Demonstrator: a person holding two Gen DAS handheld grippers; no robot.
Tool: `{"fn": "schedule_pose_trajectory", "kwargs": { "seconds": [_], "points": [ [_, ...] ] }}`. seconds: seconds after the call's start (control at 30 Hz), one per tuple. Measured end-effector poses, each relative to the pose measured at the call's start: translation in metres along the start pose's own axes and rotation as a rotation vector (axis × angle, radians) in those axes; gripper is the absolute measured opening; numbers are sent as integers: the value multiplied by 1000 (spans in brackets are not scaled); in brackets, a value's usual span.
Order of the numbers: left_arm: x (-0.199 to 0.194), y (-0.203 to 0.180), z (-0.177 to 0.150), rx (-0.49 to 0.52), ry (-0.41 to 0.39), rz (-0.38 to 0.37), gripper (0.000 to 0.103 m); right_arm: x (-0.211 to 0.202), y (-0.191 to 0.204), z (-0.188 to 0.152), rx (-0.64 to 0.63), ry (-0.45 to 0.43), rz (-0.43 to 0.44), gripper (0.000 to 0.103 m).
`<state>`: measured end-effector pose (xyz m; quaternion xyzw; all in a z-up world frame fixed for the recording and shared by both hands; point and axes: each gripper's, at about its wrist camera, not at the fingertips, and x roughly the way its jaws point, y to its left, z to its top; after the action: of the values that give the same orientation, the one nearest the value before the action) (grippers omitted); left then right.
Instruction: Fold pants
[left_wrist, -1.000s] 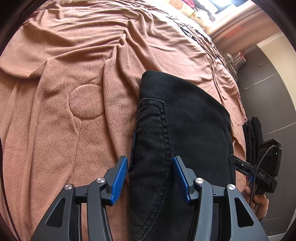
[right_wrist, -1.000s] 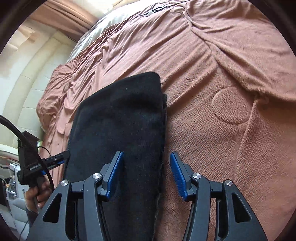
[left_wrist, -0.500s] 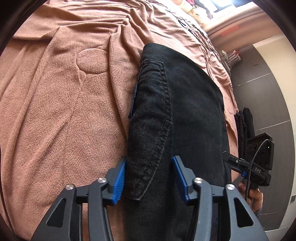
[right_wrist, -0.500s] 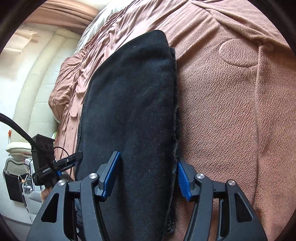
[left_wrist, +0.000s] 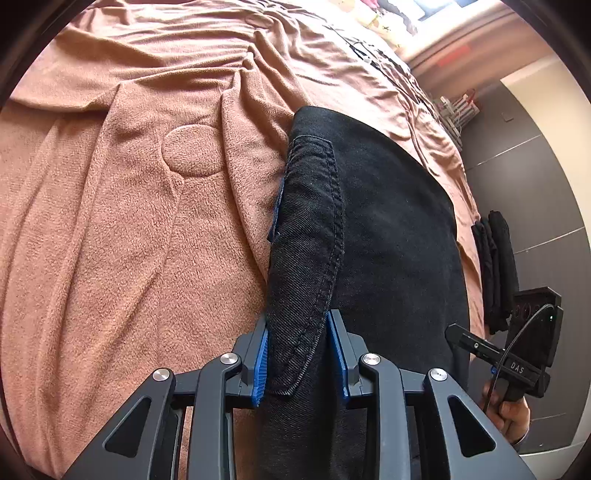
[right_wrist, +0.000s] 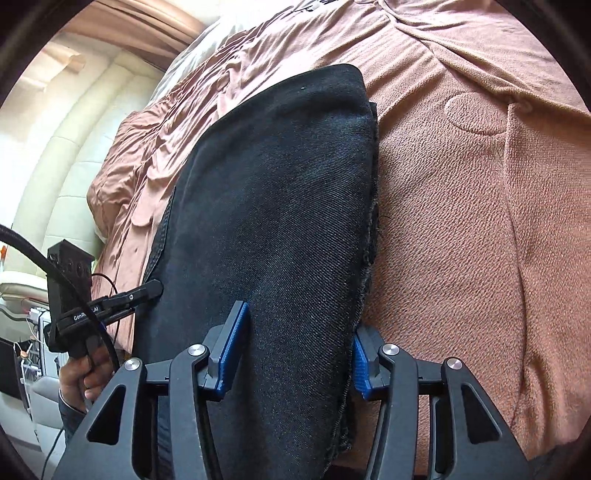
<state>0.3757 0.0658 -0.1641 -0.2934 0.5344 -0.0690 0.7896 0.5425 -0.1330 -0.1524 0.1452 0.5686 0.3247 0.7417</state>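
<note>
Pants (left_wrist: 388, 258): black denim, lying folded on the bed's brown blanket (left_wrist: 129, 229), between the two grippers.
Handling: soft yet thick — likely weighty, layers prone to sliding apart.
Left gripper (left_wrist: 297, 354): fingers just closing, now pressing the stitched pocket edge (left_wrist: 314, 229).
Right gripper (right_wrist: 291, 354): fingers narrowing around the frayed side edge — firm contact not certain.
Hold: best at thick seamed edges, through all layers.

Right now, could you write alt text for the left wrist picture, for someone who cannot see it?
The left gripper has been closing its blue pads on a stitched edge of folded black pants, which lie on a wrinkled pink blanket. At far right, a hand holds the right gripper.
</note>
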Motion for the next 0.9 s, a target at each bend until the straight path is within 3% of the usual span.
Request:
{"fn": "schedule_pose_trajectory", "kwargs": {
  "seconds": [0.17,0.3,0.43,0.6,0.9],
  "points": [
    [0,1,4,16,5,11,31,5,21,-14,-29,-19,-28,48],
    [-1,4,7,21,10,11,31,6,19,-15,-29,-9,4,48],
    [1,3,8,33,12,22,31,6,-3,-11,48,-14,86,48],
    [3,3,10,37,20,36,31,3,-34,0,126,-54,117,53],
    [9,1,20,25,39,69,30,19,-67,4,227,-32,243,53]
  ]
}}
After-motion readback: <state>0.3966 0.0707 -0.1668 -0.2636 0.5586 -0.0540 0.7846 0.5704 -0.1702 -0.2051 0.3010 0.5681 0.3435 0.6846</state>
